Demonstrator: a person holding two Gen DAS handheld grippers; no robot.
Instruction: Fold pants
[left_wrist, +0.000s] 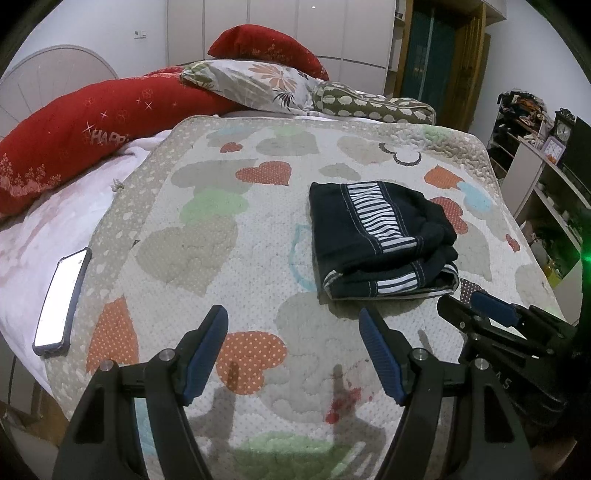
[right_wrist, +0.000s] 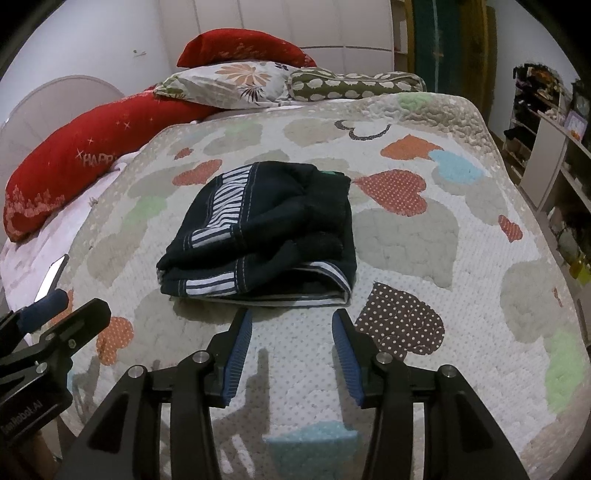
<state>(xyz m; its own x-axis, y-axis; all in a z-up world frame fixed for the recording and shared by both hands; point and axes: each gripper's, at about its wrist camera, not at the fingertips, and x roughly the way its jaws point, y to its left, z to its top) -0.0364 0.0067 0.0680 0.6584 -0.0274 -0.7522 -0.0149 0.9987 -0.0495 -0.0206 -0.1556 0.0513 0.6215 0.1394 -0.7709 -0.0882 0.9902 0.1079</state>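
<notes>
The dark navy pants (left_wrist: 380, 240) with striped white side bands lie folded in a thick bundle on the heart-patterned quilt (left_wrist: 236, 229). They also show in the right wrist view (right_wrist: 266, 232), centred ahead. My left gripper (left_wrist: 293, 321) is open and empty, hovering over the quilt, below and left of the bundle. My right gripper (right_wrist: 291, 325) is open and empty, just short of the bundle's near folded edge. The right gripper also shows in the left wrist view (left_wrist: 491, 310), at the right.
A phone (left_wrist: 62, 299) lies on the white sheet at the left. Red pillows (left_wrist: 85, 136), a floral pillow (left_wrist: 255, 85) and a dotted bolster (left_wrist: 373, 105) lie at the bed's head. Shelves (left_wrist: 546, 177) stand right of the bed.
</notes>
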